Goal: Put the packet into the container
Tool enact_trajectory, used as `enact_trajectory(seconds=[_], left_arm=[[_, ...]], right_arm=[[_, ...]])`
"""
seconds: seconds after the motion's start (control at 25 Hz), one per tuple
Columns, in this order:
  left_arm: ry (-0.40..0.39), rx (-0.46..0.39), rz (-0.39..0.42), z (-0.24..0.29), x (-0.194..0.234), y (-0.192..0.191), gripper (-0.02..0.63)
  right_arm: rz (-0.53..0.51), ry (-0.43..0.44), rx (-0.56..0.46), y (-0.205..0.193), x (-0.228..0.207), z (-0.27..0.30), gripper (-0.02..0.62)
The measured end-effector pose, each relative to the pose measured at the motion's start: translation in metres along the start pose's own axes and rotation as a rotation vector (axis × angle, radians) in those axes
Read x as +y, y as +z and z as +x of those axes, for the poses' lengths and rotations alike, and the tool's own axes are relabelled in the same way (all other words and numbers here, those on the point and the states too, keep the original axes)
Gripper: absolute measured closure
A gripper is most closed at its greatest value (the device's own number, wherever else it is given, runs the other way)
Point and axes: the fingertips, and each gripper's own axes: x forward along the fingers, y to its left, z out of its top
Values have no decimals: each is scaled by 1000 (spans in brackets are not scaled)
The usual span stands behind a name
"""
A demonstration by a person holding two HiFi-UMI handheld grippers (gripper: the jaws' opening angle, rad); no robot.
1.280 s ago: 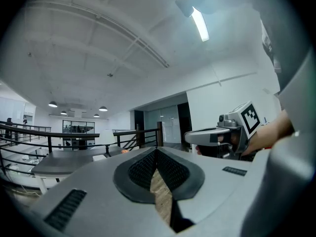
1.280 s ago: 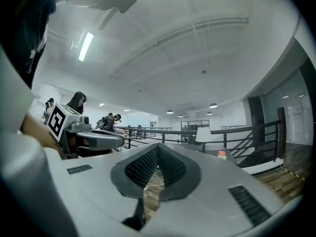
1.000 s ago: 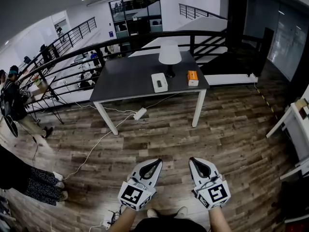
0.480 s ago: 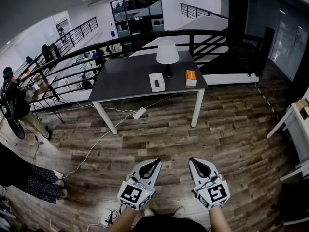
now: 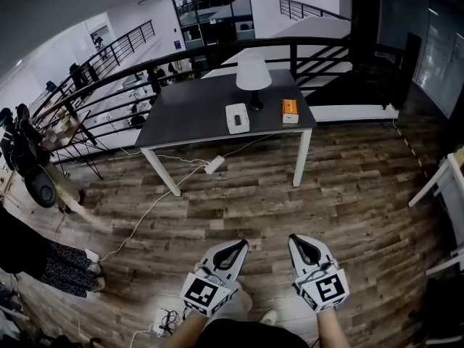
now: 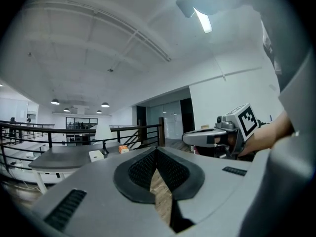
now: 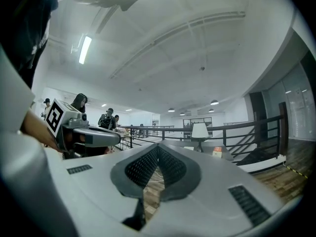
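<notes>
Standing Off From the Tabletop With Both Tools Shut

Both tools are held low over the wooden floor [image 5: 348,194], well apart from the dark tabletop [image 5: 192,111] ahead. The left tool [image 5: 241,243] has its jaws pressed together with nothing between them; only floorboards show through the slit under the pads. The right tool [image 5: 293,238] is the same, jaws closed tip to tip and empty. The two point forward side by side, near each other but not touching, each with its marker cube facing up toward the head camera.

The orange packet [image 5: 290,109] lies on the tabletop towards its right edge, just to the right of the base of a white-shaded lamp [image 5: 254,75]. The white container [image 5: 237,117] sits on the other side of that base, near the front edge. Packet and container are apart, with the lamp's foot between them.

A white cable [image 5: 156,205] trails across the floor from under the tabletop. A black railing [image 5: 109,85] runs behind it, with people standing at the far left.
</notes>
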Motion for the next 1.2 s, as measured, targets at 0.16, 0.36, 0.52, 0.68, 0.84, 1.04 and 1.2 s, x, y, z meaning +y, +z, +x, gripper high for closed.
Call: enact_trajectory(seconds=[0.16,0.36,0.52,0.68,0.84,1.04,1.2], left_arm=[[4,-3,-9,19,19,-5,601],[-11,-37,-21,52,61,-1,601],[-17,-62,-36,82,111,3,600],[-28,-72,-50,108,160,6,600],[-40,-67,-50,129,205,6,600],[-60,-61,-42,149,254,1,600],[-64,-54,-41,159,285,-4,601]], right_arm=[[-1,-2,9,-6,-16,21,591],[-12,-23,22,-8,-42,67,591],[-4,-24,25,-3,-60,117,591],[1,-40,39,3,-76,167,591],[-8,-60,47,9,-88,211,591],[-10,-91,50,11,-101,261,591],[-8,-106,49,10,-106,290,591]])
